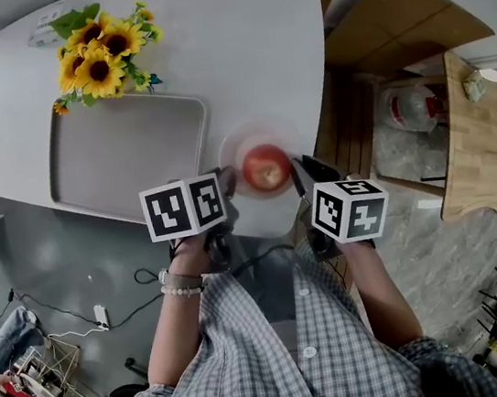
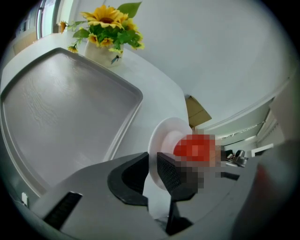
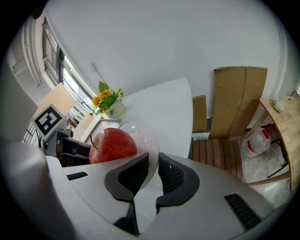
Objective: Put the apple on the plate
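Head view: left gripper and right gripper are each clamped on the rim of the plate, one per side. Apple sits on it, right between them, at the table edge. Count: one apple, one plate, one tray, one sunflower bunch.

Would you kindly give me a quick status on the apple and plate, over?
Left gripper, right gripper: fingers closed on plate rim, opposite sides. Apple sitting on plate. Nothing blocking; tray alongside, at its left.
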The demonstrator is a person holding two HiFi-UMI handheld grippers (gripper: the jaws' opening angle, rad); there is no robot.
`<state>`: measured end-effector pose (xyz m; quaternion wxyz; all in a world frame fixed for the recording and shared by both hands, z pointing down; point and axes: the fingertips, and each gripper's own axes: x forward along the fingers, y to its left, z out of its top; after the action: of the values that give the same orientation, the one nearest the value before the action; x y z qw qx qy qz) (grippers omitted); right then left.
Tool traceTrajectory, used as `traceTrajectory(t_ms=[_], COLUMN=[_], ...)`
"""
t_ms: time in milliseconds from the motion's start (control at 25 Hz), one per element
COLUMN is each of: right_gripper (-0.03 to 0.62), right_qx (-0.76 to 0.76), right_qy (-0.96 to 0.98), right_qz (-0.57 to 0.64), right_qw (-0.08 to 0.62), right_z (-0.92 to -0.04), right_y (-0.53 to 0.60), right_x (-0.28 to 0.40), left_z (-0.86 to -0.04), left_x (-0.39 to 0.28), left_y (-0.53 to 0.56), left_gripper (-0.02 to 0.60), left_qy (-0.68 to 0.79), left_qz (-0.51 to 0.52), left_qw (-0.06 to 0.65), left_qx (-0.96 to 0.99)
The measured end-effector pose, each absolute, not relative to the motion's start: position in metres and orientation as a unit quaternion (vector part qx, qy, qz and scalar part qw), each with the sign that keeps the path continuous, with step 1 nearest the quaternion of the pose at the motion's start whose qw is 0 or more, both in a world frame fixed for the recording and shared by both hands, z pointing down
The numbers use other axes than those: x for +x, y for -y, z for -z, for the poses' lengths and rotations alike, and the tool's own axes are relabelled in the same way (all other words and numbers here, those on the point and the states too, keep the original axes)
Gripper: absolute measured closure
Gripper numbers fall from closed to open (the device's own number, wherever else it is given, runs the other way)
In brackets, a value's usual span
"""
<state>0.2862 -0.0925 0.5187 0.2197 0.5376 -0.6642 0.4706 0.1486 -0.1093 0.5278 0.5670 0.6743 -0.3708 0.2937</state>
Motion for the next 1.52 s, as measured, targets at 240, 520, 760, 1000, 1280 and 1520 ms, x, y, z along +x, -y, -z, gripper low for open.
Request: traceTrajectory(t_ms=[240, 520, 760, 1000, 1280, 1520], right_gripper=[0.52, 0.52, 0.52, 0.52, 0.52, 0.52], right_qx=[0.542, 0.542, 0.537, 0.525, 0.507, 0.498], right_qy=[0.662, 0.667, 0.673, 0.683, 0.697, 0.704], right_qz=[-0.466, -0.456, -0.449, -0.446, -0.441, -0.434], right_qw=[0.225, 0.23, 0.238, 0.241, 0.251, 0.261], right_z=[-0.51, -0.501, -0.495, -0.492, -0.493, -0.499], right_y=[0.096, 0.107, 0.116, 0.126, 0.137, 0.146], right_x=[0.276, 0.256, 0.228, 0.192, 0.145, 0.106], left_z=[-0.521, -0.513, -0.506, -0.501, -0.5, -0.505], left_x=[0.138, 0.118, 0.09, 0.054, 0.007, -0.032], left_y=[0.114, 0.123, 0.128, 0.136, 0.139, 0.143], left_gripper=[0.523, 0.523, 0.523, 0.525, 0.525, 0.525], left_qy=[0.37, 0.376, 0.382, 0.39, 0.397, 0.397], left_qz=[-0.288, -0.274, -0.267, -0.262, -0.261, -0.265], left_qw=[0.571, 0.569, 0.572, 0.571, 0.576, 0.578], left_qx=[0.674, 0.678, 0.676, 0.673, 0.665, 0.662])
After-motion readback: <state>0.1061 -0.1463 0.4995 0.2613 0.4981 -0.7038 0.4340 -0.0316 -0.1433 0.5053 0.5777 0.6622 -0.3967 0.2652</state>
